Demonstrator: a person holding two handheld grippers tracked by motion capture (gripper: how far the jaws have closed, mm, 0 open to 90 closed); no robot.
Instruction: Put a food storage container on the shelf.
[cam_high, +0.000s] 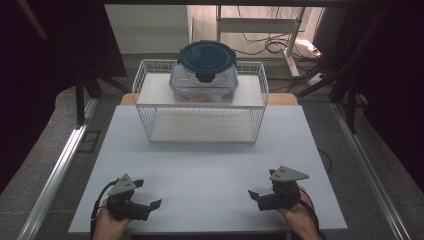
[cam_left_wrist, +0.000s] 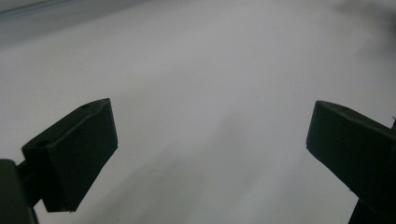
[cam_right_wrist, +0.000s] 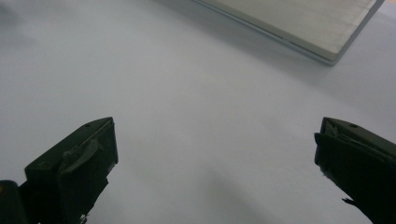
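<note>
High view: nothing is yet handled. The lidded container (cam_high: 204, 75) is seen on the upper tier of the wire rack (cam_high: 145, 107) at the table's (cam_high: 210, 170) far side, well apart from the left claw (cam_high: 145, 196) and right claw (cam_high: 264, 187), both spread open and empty.

Cables (cam_high: 270, 45) on the floor, metal rail (cam_high: 60, 167) beside the table

I see a clear plastic food container (cam_high: 204, 82) with a dark blue clip-on lid, shut, sitting upright on the upper shelf of a white wire basket rack (cam_high: 145, 107) at the far side of my bench; something orange shows inside.
</note>
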